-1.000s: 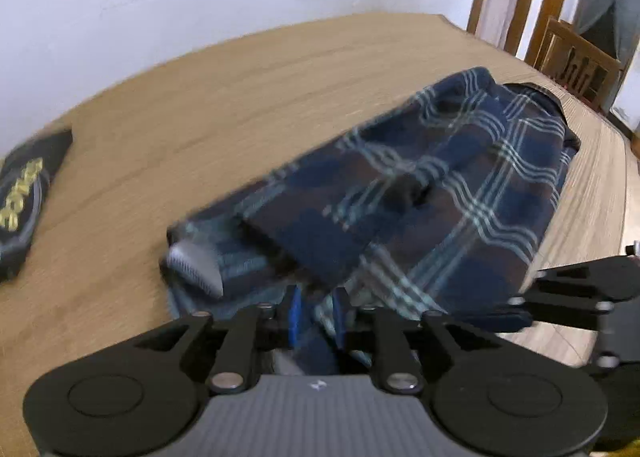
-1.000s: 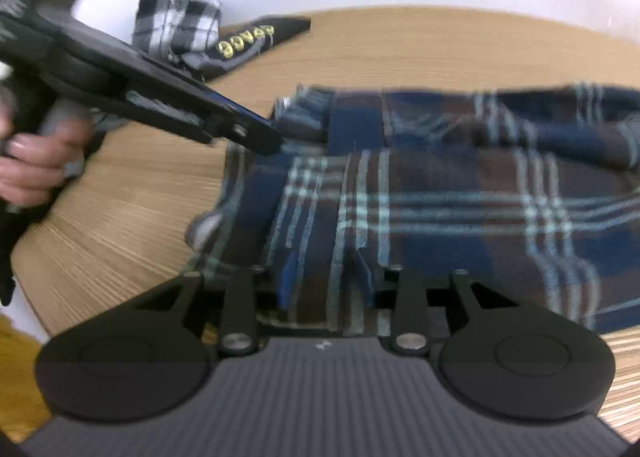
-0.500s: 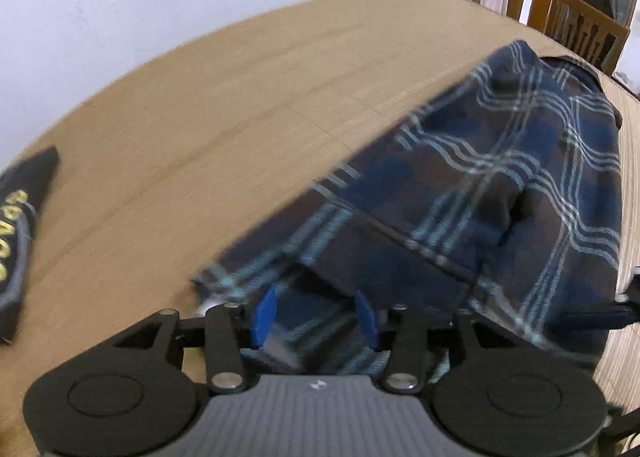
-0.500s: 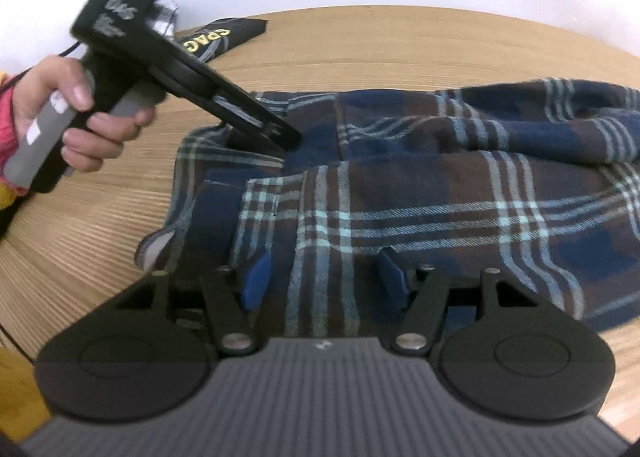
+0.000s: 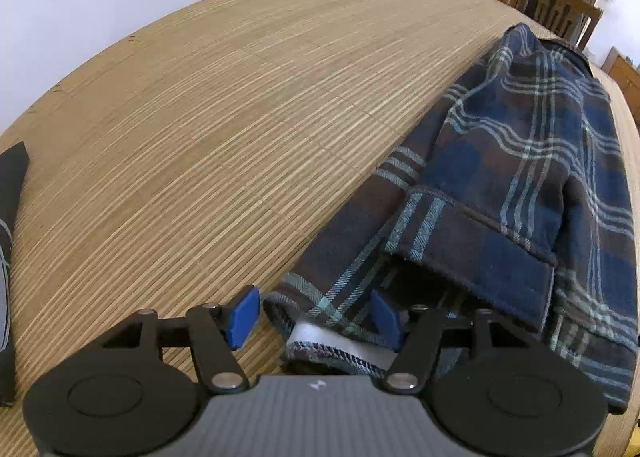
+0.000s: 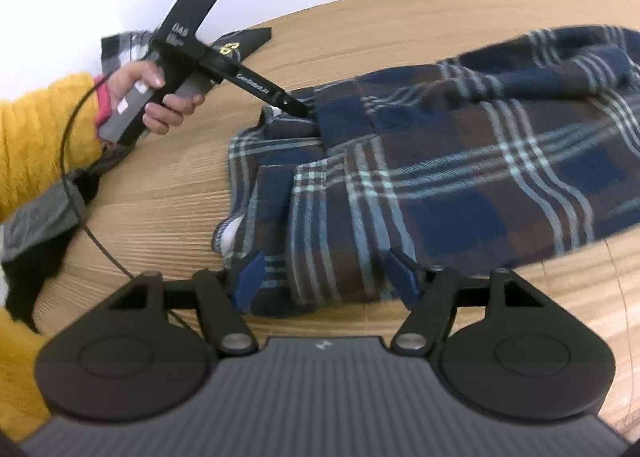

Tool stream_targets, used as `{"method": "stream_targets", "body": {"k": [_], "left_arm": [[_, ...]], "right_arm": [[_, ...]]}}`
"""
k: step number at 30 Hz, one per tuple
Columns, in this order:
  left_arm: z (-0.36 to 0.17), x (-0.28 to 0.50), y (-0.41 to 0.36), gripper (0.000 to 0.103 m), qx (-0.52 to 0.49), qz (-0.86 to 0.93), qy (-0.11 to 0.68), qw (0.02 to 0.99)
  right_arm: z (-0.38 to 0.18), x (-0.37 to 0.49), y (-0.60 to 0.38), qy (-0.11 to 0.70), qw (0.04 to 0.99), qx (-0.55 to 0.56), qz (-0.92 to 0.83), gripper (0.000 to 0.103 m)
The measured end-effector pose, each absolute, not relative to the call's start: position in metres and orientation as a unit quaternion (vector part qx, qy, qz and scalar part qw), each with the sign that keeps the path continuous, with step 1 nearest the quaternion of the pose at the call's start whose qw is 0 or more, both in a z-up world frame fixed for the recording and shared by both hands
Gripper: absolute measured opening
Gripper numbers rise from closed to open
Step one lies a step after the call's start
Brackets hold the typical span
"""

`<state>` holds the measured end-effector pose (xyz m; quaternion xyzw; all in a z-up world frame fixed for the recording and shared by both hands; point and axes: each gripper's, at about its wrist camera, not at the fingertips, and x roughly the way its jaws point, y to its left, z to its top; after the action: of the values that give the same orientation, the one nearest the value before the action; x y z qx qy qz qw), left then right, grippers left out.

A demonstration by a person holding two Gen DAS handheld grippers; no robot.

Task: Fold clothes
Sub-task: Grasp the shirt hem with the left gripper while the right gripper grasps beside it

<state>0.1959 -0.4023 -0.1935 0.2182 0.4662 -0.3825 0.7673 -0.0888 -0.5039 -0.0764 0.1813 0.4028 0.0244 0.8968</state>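
Left wrist view first: the left tool [image 5: 314,317] points steeply down at the wooden table [image 5: 224,105], and its jaws are opening, blue pads [image 5: 242,315] spread apart. The near hem of the plaid shirt [image 5: 520,185] sits between them, a strip of white lining showing at the edge, but neither pad presses on the cloth. The shirt itself, navy and brown with pale blue lines, lies bunched along the right side of the table, running away toward the far corner. A folded cuff or flap [image 5: 472,253] lies across the nearer part. At the far left edge there's a dark cloth item [image 5: 10,193] on the table. Beyond the table's far end, a wooden chair [image 5: 556,5] stands by the wall.

Over to the right wrist view: the right tool [image 6: 326,281] is opening too, with the shirt's [image 6: 460,177] near corner lying between its blue pads and nothing clamped. The shirt spreads across the middle and right of the table [image 6: 160,197]. At upper left, a hand [image 6: 156,97] in a yellow sleeve [image 6: 36,141] holds the left tool [image 6: 298,107], tip down at the shirt's far edge. A black cable [image 6: 80,193] loops beneath that hand. Behind it sit a black item with yellow lettering [image 6: 240,43] and a black-and-white plaid cloth [image 6: 120,51].
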Motion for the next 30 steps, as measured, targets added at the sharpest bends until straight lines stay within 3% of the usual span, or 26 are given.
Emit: {"method": "stream_targets", "body": {"k": [10, 12, 13, 14, 17, 20, 27, 28, 30], "left_arm": [[-0.207, 0.196, -0.405, 0.076, 0.194, -0.405, 0.485, 0.751], [-0.208, 0.19, -0.407, 0.077, 0.198, -0.404, 0.478, 0.754], [-0.208, 0.187, -0.407, 0.076, 0.201, -0.402, 0.474, 0.757], [-0.208, 0.186, -0.407, 0.076, 0.199, -0.4, 0.473, 0.76], [-0.206, 0.183, -0.406, 0.066, 0.183, -0.396, 0.474, 0.765], [-0.207, 0.182, -0.409, 0.065, 0.178, -0.392, 0.475, 0.768], [-0.214, 0.18, -0.408, 0.082, 0.192, -0.372, 0.471, 0.777], [-0.214, 0.177, -0.411, 0.079, 0.196, -0.374, 0.467, 0.777], [-0.21, 0.173, -0.413, 0.051, 0.186, -0.394, 0.465, 0.771]], "right_arm": [[-0.122, -0.09, -0.518, 0.405, 0.84, 0.356, 0.056, 0.071], [-0.125, -0.08, -0.507, 0.392, 0.843, 0.363, 0.06, 0.073], [-0.125, -0.075, -0.501, 0.382, 0.846, 0.367, 0.058, 0.083], [-0.126, -0.071, -0.495, 0.373, 0.85, 0.367, 0.058, 0.086], [-0.122, -0.059, -0.468, 0.368, 0.877, 0.306, 0.049, 0.086], [-0.118, -0.056, -0.453, 0.372, 0.886, 0.275, 0.037, 0.086], [-0.125, -0.07, -0.474, 0.382, 0.826, 0.412, 0.043, 0.085], [-0.127, -0.069, -0.475, 0.377, 0.823, 0.423, 0.046, 0.085], [-0.127, -0.062, -0.471, 0.371, 0.832, 0.41, 0.047, 0.081]]}}
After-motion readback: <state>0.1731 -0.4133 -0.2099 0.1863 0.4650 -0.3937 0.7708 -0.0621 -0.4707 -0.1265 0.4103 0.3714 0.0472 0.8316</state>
